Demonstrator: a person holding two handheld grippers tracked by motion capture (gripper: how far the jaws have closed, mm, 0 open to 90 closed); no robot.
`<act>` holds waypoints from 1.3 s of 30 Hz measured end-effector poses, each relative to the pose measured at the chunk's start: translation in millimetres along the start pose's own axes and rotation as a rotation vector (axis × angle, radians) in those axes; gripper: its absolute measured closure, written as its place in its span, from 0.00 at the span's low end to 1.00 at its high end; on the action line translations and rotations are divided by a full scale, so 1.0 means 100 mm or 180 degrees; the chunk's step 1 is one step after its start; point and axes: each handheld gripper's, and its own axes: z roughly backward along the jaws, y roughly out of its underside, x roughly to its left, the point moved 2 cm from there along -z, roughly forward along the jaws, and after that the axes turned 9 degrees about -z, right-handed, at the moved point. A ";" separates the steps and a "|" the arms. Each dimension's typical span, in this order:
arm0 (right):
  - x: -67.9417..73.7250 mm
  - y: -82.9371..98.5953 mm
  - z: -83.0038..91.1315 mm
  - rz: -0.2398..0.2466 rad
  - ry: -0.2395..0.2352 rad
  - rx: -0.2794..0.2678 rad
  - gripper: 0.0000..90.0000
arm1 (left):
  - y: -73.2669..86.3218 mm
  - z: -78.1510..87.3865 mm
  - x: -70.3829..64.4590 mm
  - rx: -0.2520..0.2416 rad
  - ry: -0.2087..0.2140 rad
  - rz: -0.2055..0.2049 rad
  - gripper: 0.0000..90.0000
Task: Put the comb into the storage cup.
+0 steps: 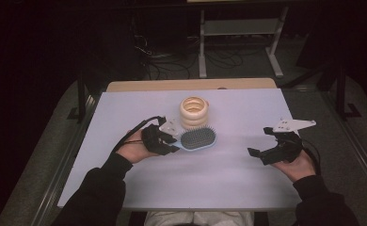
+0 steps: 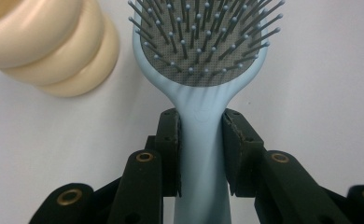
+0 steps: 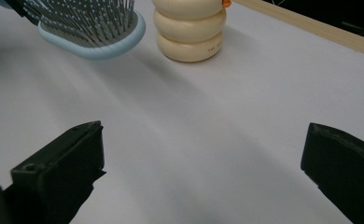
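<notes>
Left tool (image 1: 165,141) clenched on the pale-blue plastic paddle hairbrush (image 1: 198,140) handle — head pointing frame-right toward the released right tool (image 1: 265,140), bristles up.

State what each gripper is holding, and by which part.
The left gripper holds the light blue hairbrush by its handle, just below the bristle head. The right gripper is open and empty.

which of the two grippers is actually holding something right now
The left gripper. Its jaws are shut on the handle of the blue hairbrush, beside the cream ring stack. The right gripper is wide open with nothing between its jaws.
</notes>
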 end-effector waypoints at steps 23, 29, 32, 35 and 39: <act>0.05 -0.47 0.10 0.0092 -0.0181 0.0008 0.00 | -0.20 0.29 0.19 -0.0101 -0.0253 -0.0070 0.78; 0.14 -0.71 0.12 0.0224 -0.0212 0.0002 0.00 | -0.28 0.39 0.25 -0.0130 -0.0328 -0.0090 0.78; 0.17 -0.83 0.10 0.0255 -0.0258 0.0038 0.00 | -0.31 0.42 0.27 -0.0094 -0.0370 -0.0093 0.78; 0.21 -0.94 0.06 0.0302 -0.0280 0.0070 0.00 | -0.34 0.46 0.30 -0.0105 -0.0397 -0.0101 0.78; 0.26 -1.09 0.02 0.0344 -0.0305 0.0088 0.00 | -0.37 0.50 0.34 -0.0098 -0.0434 -0.0108 0.78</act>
